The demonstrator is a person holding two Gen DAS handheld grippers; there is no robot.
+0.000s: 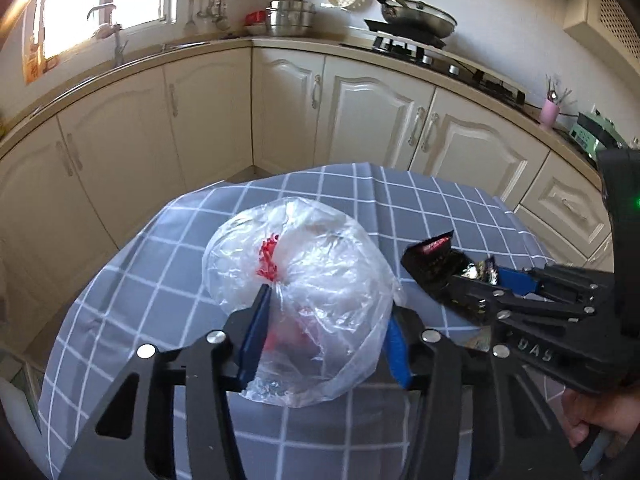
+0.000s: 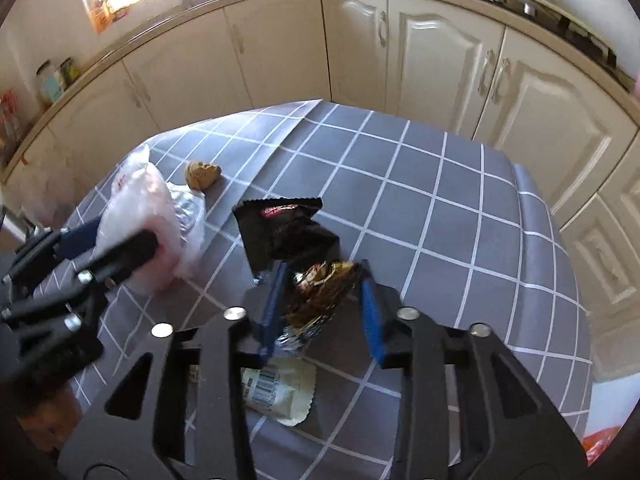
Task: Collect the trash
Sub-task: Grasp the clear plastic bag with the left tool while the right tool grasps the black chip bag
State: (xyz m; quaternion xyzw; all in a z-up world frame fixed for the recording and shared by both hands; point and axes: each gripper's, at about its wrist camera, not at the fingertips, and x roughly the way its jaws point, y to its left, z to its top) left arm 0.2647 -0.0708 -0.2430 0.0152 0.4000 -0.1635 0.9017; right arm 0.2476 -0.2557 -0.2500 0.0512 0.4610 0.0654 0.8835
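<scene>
Between the left gripper's (image 1: 326, 320) half-closed jaws sits the clear plastic bag (image 1: 304, 304), and between the right gripper's (image 2: 324, 304) narrow jaws sits the crumpled foil wrapper (image 2: 324, 292), so squeeze both gently before lifting.

Crumpled clear plastic bag (image 1: 304, 300), black wrapper (image 2: 288, 232), foil wrapper (image 2: 320, 292) on table.

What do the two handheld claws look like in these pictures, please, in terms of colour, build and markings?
Both are matte black linkage frames with round silver rivets and blue pads on the fingers. The left claw shows flat triangular cut-outs in its arms. The right claw has ribbed blue pads, raised lettering on its body and a small green light. No sleeves are visible.
</scene>
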